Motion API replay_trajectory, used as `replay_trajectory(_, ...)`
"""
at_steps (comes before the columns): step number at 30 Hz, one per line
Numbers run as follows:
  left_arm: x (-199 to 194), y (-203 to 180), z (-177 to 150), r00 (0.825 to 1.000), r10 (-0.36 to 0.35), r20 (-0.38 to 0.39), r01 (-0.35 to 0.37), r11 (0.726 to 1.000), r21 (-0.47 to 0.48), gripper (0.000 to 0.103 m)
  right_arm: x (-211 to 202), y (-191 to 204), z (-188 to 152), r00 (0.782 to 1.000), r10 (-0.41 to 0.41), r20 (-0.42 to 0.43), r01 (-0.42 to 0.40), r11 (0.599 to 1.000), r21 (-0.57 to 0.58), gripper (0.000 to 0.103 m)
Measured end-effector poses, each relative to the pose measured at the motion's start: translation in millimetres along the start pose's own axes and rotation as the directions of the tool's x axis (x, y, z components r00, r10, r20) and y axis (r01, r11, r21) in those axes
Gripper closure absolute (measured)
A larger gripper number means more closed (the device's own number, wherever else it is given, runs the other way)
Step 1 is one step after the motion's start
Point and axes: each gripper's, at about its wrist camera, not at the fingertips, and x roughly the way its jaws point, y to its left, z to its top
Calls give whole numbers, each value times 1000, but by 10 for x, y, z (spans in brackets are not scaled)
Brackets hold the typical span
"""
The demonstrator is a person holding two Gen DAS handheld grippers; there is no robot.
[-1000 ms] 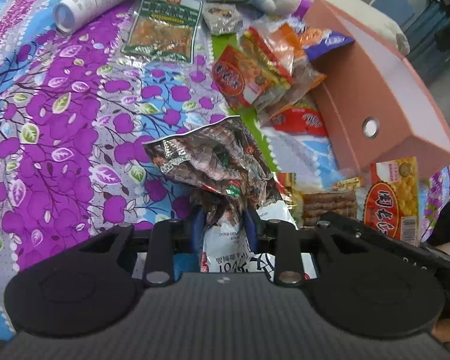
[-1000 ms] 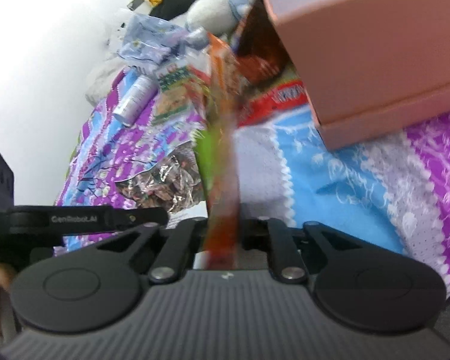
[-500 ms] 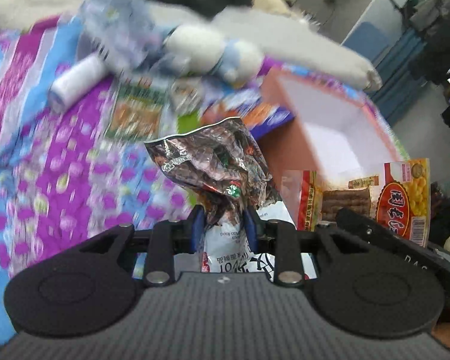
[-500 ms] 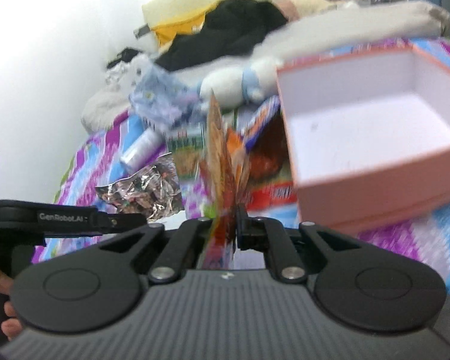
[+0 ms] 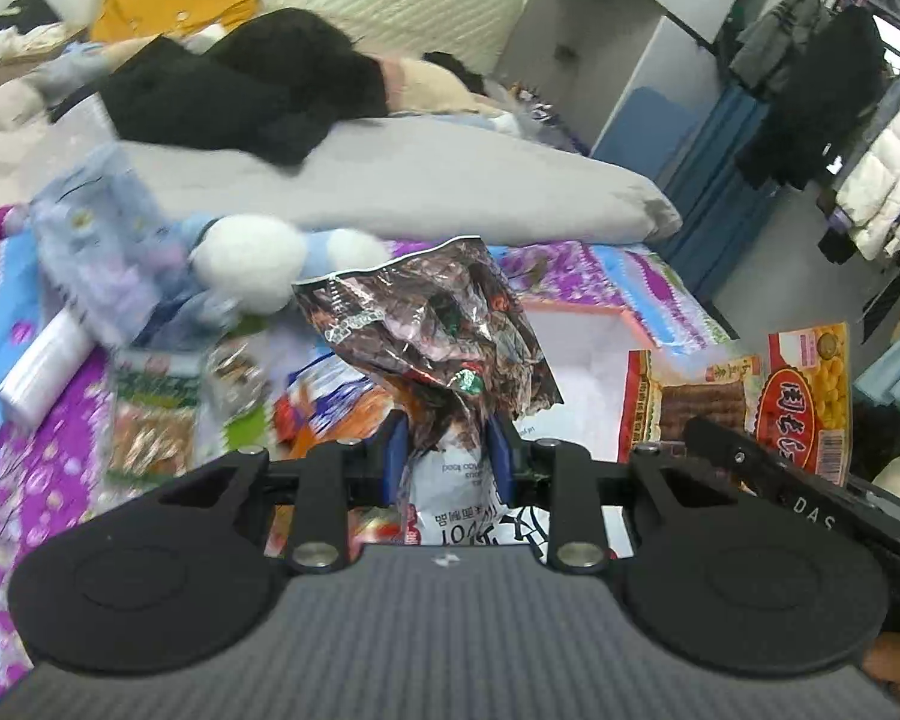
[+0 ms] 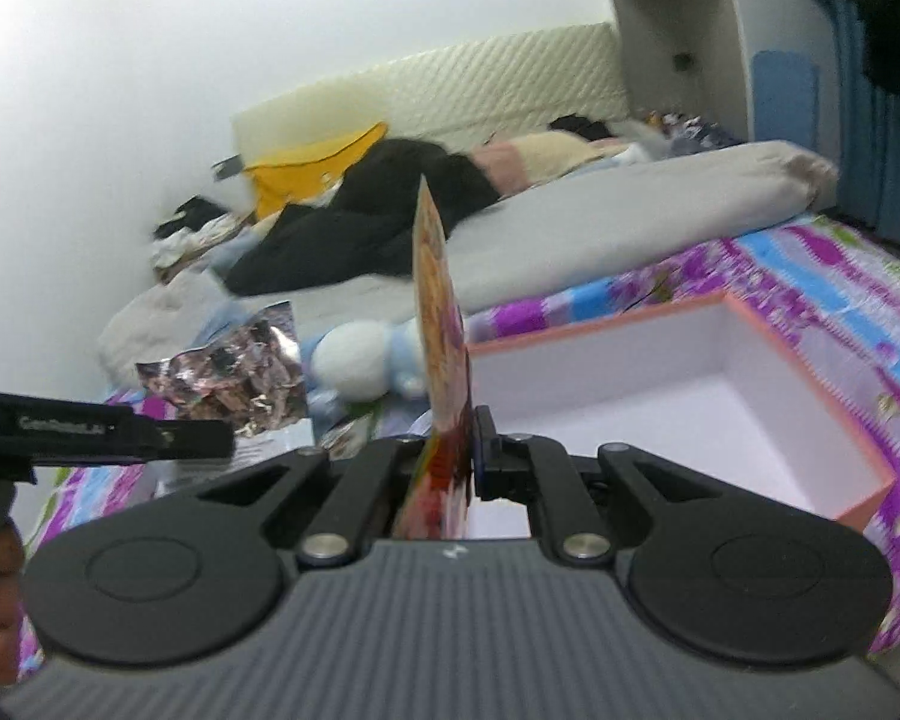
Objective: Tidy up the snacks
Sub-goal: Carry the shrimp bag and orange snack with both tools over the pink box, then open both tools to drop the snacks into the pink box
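Note:
My left gripper (image 5: 447,450) is shut on a crinkled silvery-brown foil snack bag (image 5: 432,330), lifted above the bed. That foil bag (image 6: 234,369) also shows at the left of the right wrist view, beside the left tool. My right gripper (image 6: 459,438) is shut on a flat red-and-yellow snack packet (image 6: 441,324), seen edge-on and standing upright. The packet's printed face (image 5: 804,390) appears at the right of the left wrist view. The pink box (image 6: 798,354) with a white inside lies open on the floral bedspread, just right of and below the packet; its rim (image 5: 576,307) peeks out behind the foil bag.
Several snack packs (image 5: 156,414) and a white tube (image 5: 42,372) lie on the purple floral sheet (image 6: 828,258) at left. A white and blue plush toy (image 5: 258,258) sits behind them. A grey quilt (image 5: 450,180) and dark clothes (image 5: 240,90) lie further back.
Both grippers have risen with their snacks and tilted up, so the far bed and room come into view. The pink box now shows its open top from above.

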Motion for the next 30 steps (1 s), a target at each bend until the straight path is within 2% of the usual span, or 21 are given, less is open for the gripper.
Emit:
replay_trajectory(8, 730, -432, 212, 996, -41, -79, 45, 998, 47, 69, 424, -473, 162, 994, -106, -30, 107, 994, 8, 94)
replay_trajectory(17, 1641, -633, 167, 979, -42, -202, 59, 995, 76, 73, 963, -985, -55, 973, -184, -142, 191, 981, 37, 94)
replay_trajectory(22, 1934, -630, 77, 969, -26, -246, 49, 995, 91, 73, 1220, -1138, -258, 959, -189, -212, 205, 977, 52, 92)
replay_trajectory(27, 1948, -566, 35, 968, 1, -252, 25, 995, 97, 73, 1345, -1191, -382, 947, -185, -261, 209, 976, 66, 91)
replay_trajectory(29, 1882, -542, 50, 971, 8, -238, 17, 995, 100, 73, 1348, -1199, -387, 945, -180, -274, 209, 975, 79, 69)
replay_trajectory(30, 1837, -534, 60, 973, 12, -231, 11, 995, 99, 73, 1324, -1200, -375, 947, -184, -264, 213, 973, 86, 37)
